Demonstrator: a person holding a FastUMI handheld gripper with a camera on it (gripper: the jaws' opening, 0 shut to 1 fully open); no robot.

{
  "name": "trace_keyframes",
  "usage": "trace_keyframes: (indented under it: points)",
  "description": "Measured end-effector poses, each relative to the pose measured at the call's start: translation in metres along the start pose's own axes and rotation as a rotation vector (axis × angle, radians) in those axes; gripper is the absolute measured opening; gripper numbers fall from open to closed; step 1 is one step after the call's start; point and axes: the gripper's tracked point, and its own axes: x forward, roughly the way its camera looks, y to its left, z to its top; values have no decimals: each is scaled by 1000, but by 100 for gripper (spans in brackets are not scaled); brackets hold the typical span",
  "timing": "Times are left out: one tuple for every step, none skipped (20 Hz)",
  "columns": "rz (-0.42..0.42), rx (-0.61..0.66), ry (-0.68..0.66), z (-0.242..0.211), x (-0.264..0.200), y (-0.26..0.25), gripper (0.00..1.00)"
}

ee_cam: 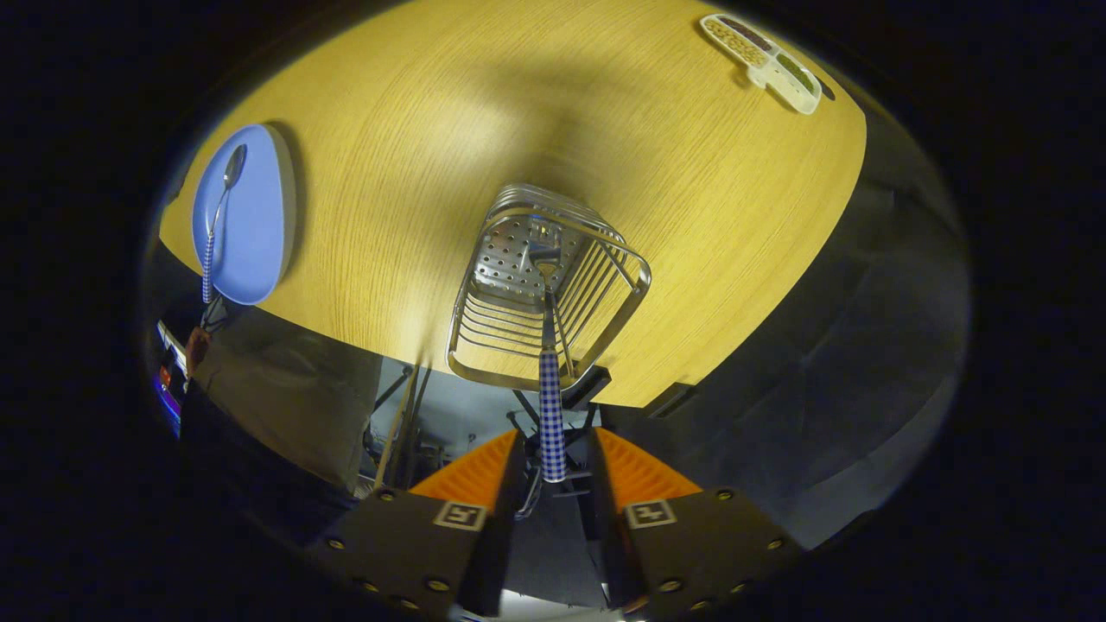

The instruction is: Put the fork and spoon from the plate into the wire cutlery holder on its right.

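Your jaws sit nearest, parted to either side of a checked handle, and you cannot tell from this angle whether their ribbed pads press on it or merely flank it. That handle belongs to the fork (pixel 550 406), which stands nearly upright with its metal head down inside the wire holder (pixel 543 289), resting near the perforated base plate. The handle end pokes out between the fingers (pixel 473 471).

Judge the risks from there. If the pads do grip and you pull away at a slant, the long handle will lever against the holder's rim; the holder is light bent wire and stands close to the worktop's (pixel 518 112) near edge, so it could tip or slide off. If the fork is loose, it may lean and rattle against the thin side rods, though the rim should catch it.

Further out, the spoon (pixel 218 220) lies on the blue plate (pixel 255 216), its polished bowl away from you and its checked handle overhanging the plate's near lip. That overhang helps a pinch, yet the smooth, shallow plate may skate on the wood-grain surface.

Beyond the holder lies a pale, segmented tray (pixel 760 62), well clear.
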Motion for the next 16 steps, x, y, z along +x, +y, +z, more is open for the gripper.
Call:
trace_keyframes:
  points:
    - [22,14,-26,-1,-4,4,60]
    - [42,28,-48,-4,-11,7,74]
    - [57,39,-78,-6,-13,12,77]
    - [58,48,-107,-10,-11,13,95]
    - [64,62,-138,-11,-18,15,99]
    - [69,73,-171,-13,-22,18,97]
    - [74,93,-204,-15,-26,21,97]
    - [76,110,-243,-17,-31,25,97]
    - [77,122,-271,-19,-33,28,97]
    - [80,134,-296,-20,-35,35,97]
    - [89,140,-319,-23,-36,44,97]
    - [98,144,-333,-28,-36,53,97]
    - [105,147,-336,-32,-35,60,97]
    - [111,148,-336,-38,-34,68,97]
    - [115,154,-335,-40,-32,75,97]
    - [125,154,-341,-41,-31,83,97]
